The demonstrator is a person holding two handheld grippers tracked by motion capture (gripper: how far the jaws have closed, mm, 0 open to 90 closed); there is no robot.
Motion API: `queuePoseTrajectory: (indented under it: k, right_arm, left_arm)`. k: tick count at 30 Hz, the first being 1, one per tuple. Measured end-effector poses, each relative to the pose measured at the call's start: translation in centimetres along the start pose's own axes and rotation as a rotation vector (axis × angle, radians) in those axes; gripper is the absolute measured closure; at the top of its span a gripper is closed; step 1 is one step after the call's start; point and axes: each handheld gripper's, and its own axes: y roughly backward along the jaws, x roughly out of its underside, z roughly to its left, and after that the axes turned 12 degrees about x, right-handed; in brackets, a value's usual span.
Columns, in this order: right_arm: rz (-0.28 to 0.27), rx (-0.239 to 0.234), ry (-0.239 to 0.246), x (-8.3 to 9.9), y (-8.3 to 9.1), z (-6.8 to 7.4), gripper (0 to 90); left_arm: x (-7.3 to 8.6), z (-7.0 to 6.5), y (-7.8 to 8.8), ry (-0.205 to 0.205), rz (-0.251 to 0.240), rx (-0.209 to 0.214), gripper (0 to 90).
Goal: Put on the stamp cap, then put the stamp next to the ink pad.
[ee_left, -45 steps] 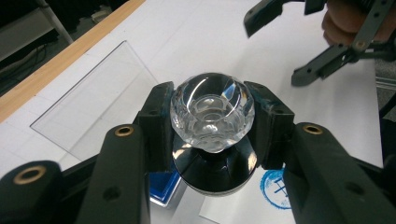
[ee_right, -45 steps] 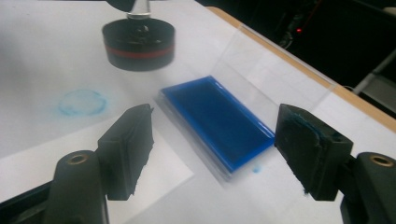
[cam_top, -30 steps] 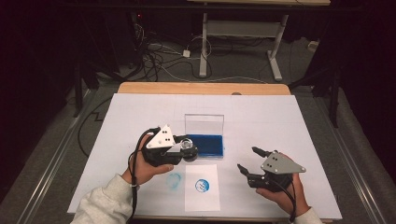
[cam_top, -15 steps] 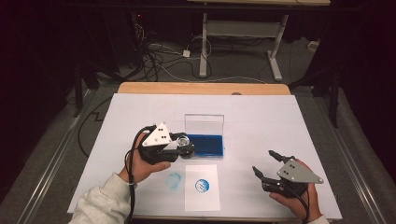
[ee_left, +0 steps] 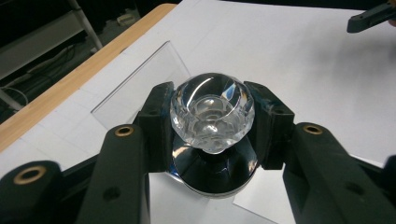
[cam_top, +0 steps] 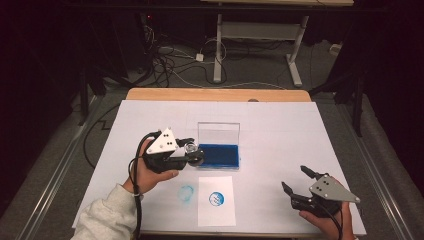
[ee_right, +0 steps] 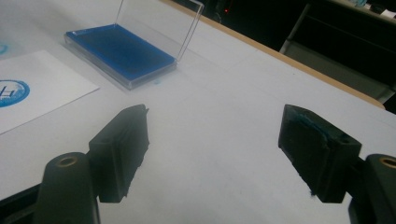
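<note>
My left gripper (cam_top: 190, 152) is shut on a stamp (cam_top: 192, 148) with a clear faceted knob (ee_left: 212, 114) and a dark round base, held just left of the ink pad. The blue ink pad (cam_top: 218, 154) lies in a clear case with its lid (cam_top: 218, 133) standing upright. In front of it, a white paper (cam_top: 225, 212) carries a round blue print (cam_top: 216, 198). My right gripper (cam_top: 294, 177) hovers low near the front right corner; its jaws have just been opening and hold nothing. In the right gripper view its pads (ee_right: 123, 149) stand wide apart over bare table, the ink pad (ee_right: 119, 53) beyond.
A faint blue smudge (cam_top: 186, 193) marks the white table cover (cam_top: 280, 125) left of the paper. A wooden edge (cam_top: 215, 94) runs along the far side. Cables and a desk frame (cam_top: 218, 45) lie on the dark floor beyond.
My right gripper has moved right and toward the near edge of the table, with its jaws spread wider. The left gripper and stamp have stayed put.
</note>
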Motion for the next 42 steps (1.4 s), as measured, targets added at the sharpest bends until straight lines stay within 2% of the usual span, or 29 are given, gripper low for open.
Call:
queuePoseTrajectory:
  k: [7,9,19,23,27,30,33,36,42]
  right_arm:
    - [0.01,-0.014,0.018,0.0,-0.2,0.4,24.5]
    - [0.011,-0.013,0.012,0.0,-0.3,0.3,24.7]
    - [0.024,-0.019,0.01,0.2,-0.6,0.4,24.9]
    - [0.024,-0.02,0.014,0.2,-0.6,0.5,25.1]
    - [0.034,-0.022,0.012,0.4,-0.7,0.5,25.1]
    - [0.031,-0.026,0.017,0.2,-0.7,0.7,25.3]
    - [0.034,-0.03,0.027,0.3,-0.8,0.8,25.5]
    - [0.03,-0.022,0.018,0.4,-0.8,0.8,26.0]
    - [0.034,-0.024,0.021,0.4,-0.8,0.8,26.0]
  left_arm:
    - [0.3,0.8,0.5,0.025,-0.011,-0.028,54.6]
    - [0.3,1.0,0.5,0.023,0.002,-0.049,54.6]
    - [0.7,3.0,0.7,0.074,-0.012,-0.06,54.5]
    - [1.0,3.9,0.4,0.092,0.01,-0.08,54.6]
    - [1.5,4.8,-0.2,0.124,0.024,-0.077,54.5]
    - [2.0,5.4,-0.8,0.136,0.057,-0.092,54.5]
    - [2.4,6.1,-1.3,0.16,0.059,-0.083,54.5]
    - [2.9,6.7,-2.0,0.179,0.076,-0.081,54.5]
    - [4.0,7.7,-3.8,0.2,0.141,-0.09,54.5]
